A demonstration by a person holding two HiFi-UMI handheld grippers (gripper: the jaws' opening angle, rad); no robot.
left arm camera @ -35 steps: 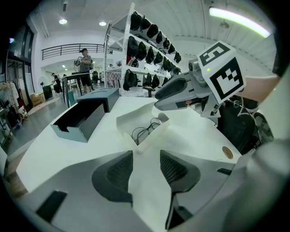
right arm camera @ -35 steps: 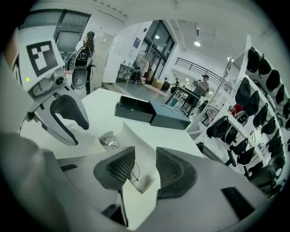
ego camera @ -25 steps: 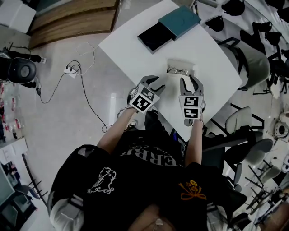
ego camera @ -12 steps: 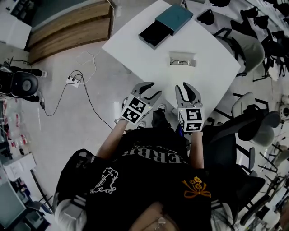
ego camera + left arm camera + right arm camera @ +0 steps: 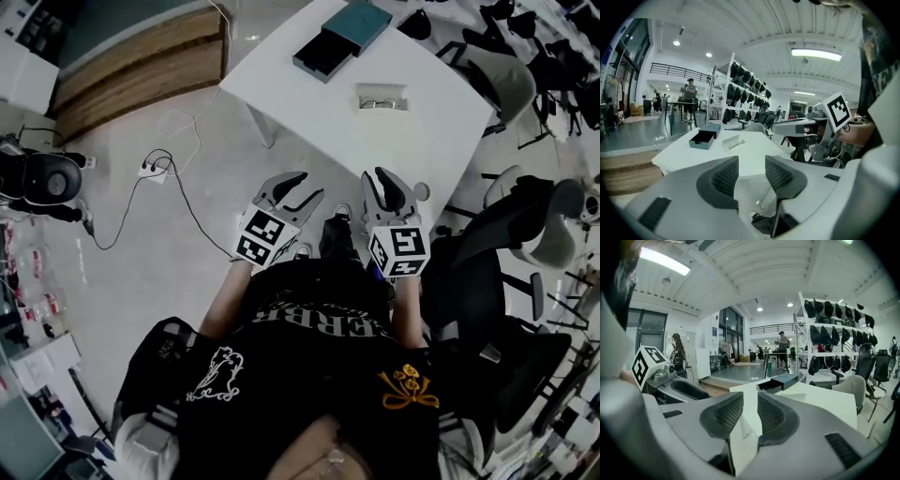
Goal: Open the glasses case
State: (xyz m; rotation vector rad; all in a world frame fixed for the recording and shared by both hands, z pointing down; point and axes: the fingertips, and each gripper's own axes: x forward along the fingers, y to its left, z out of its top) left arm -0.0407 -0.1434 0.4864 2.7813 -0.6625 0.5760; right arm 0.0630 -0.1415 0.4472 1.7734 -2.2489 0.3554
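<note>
Glasses case: a pale, shallow, rectangular case [image 5: 382, 97] lay open on the far part of the table, with thin-framed spectacles inside; it was well apart from both grippers.
Table: a smooth white top with square corners [image 5: 441, 150].
Left gripper [image 5: 307, 186]: grey moulded shells with dark cross-hatched pads [image 5: 723, 177]. The jaws stood moderately apart and held nothing (only table edge and floor showed through the gap).
Right gripper [image 5: 377, 174]: the same curved grey shells and meshed pads [image 5: 771, 416]. The jaws were closing to a narrow gap, with nothing between them.
Position of grippers: side by side, off the near edge of the table.
Box: flat and teal, with its dark drawer slid out [image 5: 339, 39], at the far corner beyond the case.
Floor: glossy and pale [image 5: 141, 272], crossed by a thin looping cable [image 5: 178, 202].
</note>
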